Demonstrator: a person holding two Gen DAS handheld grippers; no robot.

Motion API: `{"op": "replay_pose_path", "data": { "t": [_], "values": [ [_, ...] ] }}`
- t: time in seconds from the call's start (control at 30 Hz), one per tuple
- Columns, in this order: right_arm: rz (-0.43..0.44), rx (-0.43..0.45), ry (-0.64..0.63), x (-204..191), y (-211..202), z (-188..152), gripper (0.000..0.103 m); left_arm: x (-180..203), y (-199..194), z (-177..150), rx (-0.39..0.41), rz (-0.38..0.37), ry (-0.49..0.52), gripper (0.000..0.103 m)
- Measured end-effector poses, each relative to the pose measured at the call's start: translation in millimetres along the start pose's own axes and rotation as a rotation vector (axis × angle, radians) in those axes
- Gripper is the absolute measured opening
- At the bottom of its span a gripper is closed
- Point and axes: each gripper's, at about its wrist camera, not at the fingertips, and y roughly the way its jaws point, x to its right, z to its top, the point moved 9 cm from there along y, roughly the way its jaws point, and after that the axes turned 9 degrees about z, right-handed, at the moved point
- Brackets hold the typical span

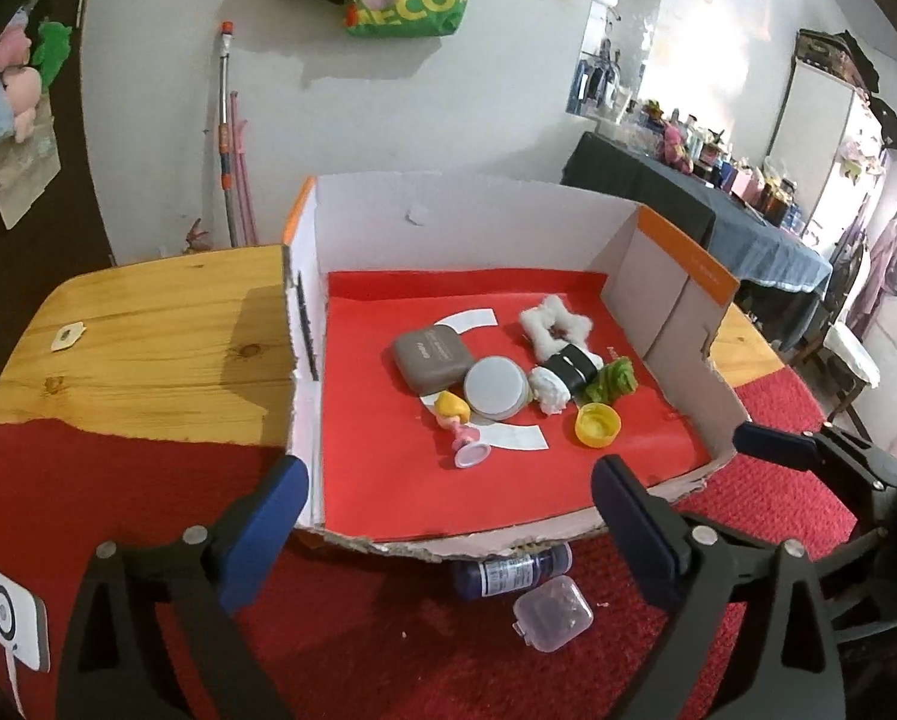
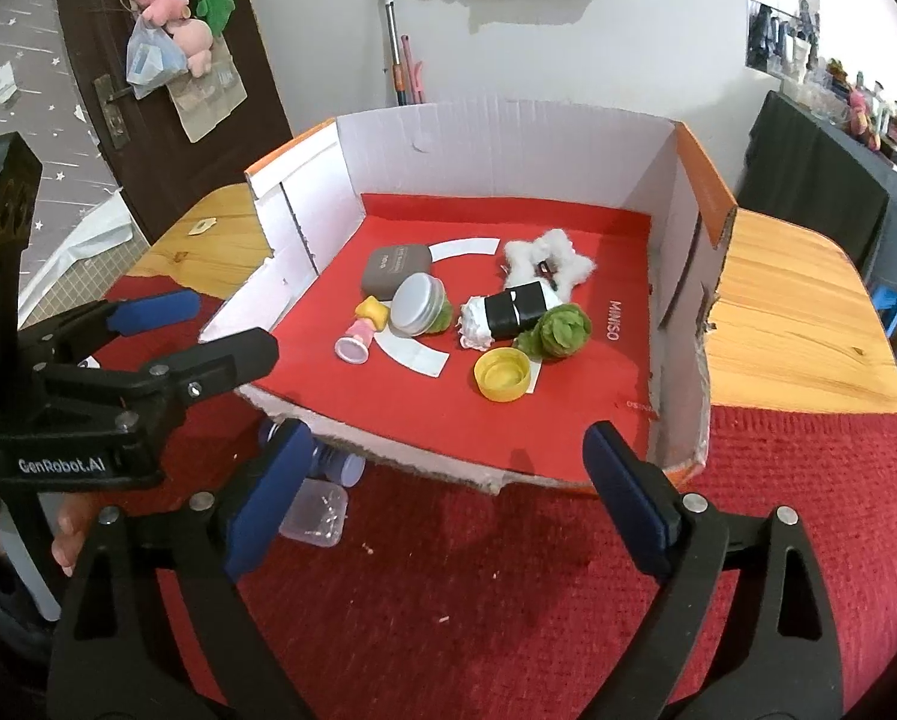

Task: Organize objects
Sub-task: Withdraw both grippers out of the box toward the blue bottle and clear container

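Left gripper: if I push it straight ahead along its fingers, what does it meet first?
Probably the torn front edge of the cardboard box, just beyond the open left gripper. If it clears that, the pink figurine comes next. Depth is uncertain.

Left gripper [image 1: 448, 504]: black plastic frame showing two arms with triangular cut-outs, each ending in a dark blue padded strip.
Fingers [image 1: 628, 516]: blue pads sitting on black arms, round silver screws showing at the joints.
Right gripper [image 2: 445, 486]: wearing the same black frame, blue pads and silver screws.
Marking: white lettering "GenRobot.AI" showing on the left gripper's black body in the right wrist view.
Hand [image 2: 67, 540]: fingertips showing at the left gripper's handle.
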Motion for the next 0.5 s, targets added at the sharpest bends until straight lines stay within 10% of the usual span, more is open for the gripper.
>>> {"op": "replay_pose_path", "data": {
  "t": [0.5],
  "values": [
    [-0.014,0.031,-0.004,-9,-23,-13,0.102,-1,-20,-14,0.022,0.011,0.002,0.103]
  ]
}}
